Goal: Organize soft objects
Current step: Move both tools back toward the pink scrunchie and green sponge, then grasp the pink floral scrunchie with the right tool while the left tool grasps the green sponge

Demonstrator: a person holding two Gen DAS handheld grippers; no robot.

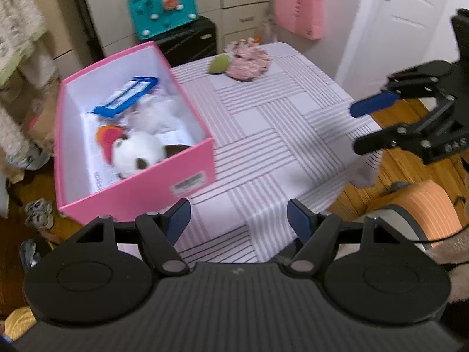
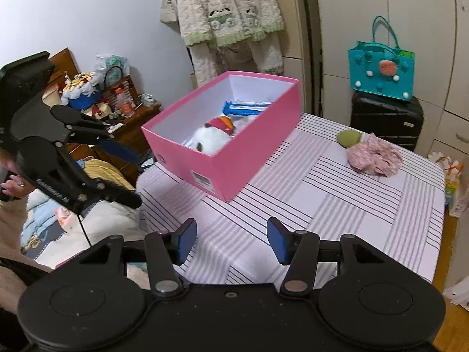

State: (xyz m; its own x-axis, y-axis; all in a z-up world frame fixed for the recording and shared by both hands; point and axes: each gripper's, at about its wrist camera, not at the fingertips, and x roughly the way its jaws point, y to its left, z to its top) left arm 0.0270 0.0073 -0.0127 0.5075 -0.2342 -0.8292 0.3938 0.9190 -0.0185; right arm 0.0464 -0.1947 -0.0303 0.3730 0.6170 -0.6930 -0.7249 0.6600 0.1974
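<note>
A pink box (image 1: 140,176) stands open on the left part of a table (image 1: 263,135) covered in a striped cloth. Inside it lie a white plush (image 1: 137,152) with dark patches, a red and orange soft piece (image 1: 107,139) touching it, a fluffy white item (image 1: 155,113) farther in, and a blue and white packet (image 1: 126,96) leaning against the far wall. In the right wrist view the box (image 2: 234,158) shows a label on its near side, with the white plush (image 2: 211,140) at the near end.

Toward the far edge of the table, well apart from the box, 2 soft things lie touching each other: a green ball (image 1: 218,64) and a crumpled pink cloth (image 1: 249,61). The right wrist view shows them at the far right, ball (image 2: 348,138) left of cloth (image 2: 373,158).

The left gripper (image 1: 239,221) hovers over the near table edge, jaws spread wide, nothing between them. The right gripper (image 2: 231,240) is likewise released and empty, above the near cloth. Each appears in the other's view: the right gripper (image 1: 359,127) at the right edge, the left gripper (image 2: 132,176) at the left edge, both with fingers parted.

Beyond the table a teal bag (image 1: 162,8) sits on a black suitcase (image 1: 190,41), and a pink bag (image 1: 299,7) hangs near a white door (image 1: 395,23).
</note>
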